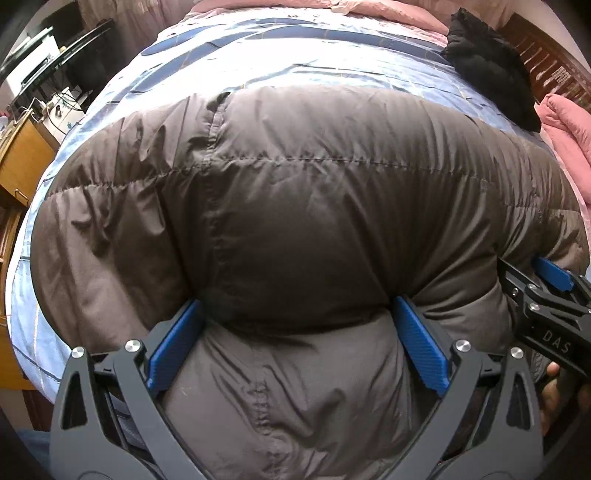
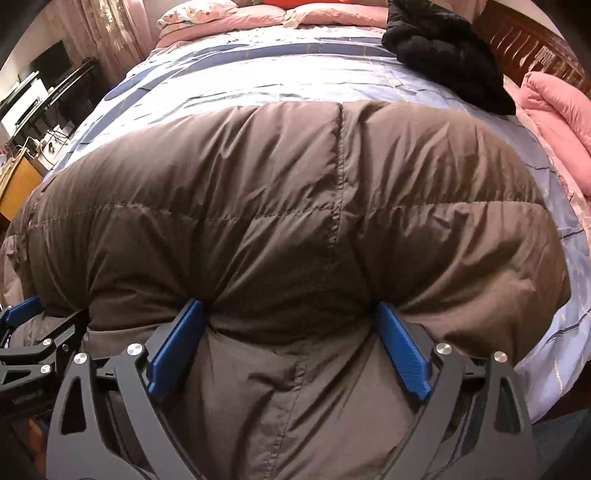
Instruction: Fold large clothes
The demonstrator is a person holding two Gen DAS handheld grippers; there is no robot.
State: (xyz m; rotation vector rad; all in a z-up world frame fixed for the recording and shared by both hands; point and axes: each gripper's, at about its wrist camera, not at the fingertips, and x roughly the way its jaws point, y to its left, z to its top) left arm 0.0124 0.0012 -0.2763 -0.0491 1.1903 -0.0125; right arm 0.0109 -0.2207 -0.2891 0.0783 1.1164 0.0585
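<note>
A large brown puffy down jacket (image 1: 295,206) lies across the blue bedspread (image 1: 258,55); it also fills the right wrist view (image 2: 295,206). My left gripper (image 1: 297,314) is wide open, its blue pads either side of a thick fold of the jacket's near edge. My right gripper (image 2: 291,314) is also wide open around the jacket's near edge. The right gripper shows at the right edge of the left wrist view (image 1: 546,291). The left gripper shows at the left edge of the right wrist view (image 2: 33,325).
A black garment (image 2: 447,55) lies at the far right of the bed. A pink quilt (image 2: 557,110) is bunched at the right, pink pillows (image 2: 258,14) at the head. A wooden desk (image 1: 22,158) and shelves (image 1: 40,62) stand to the left.
</note>
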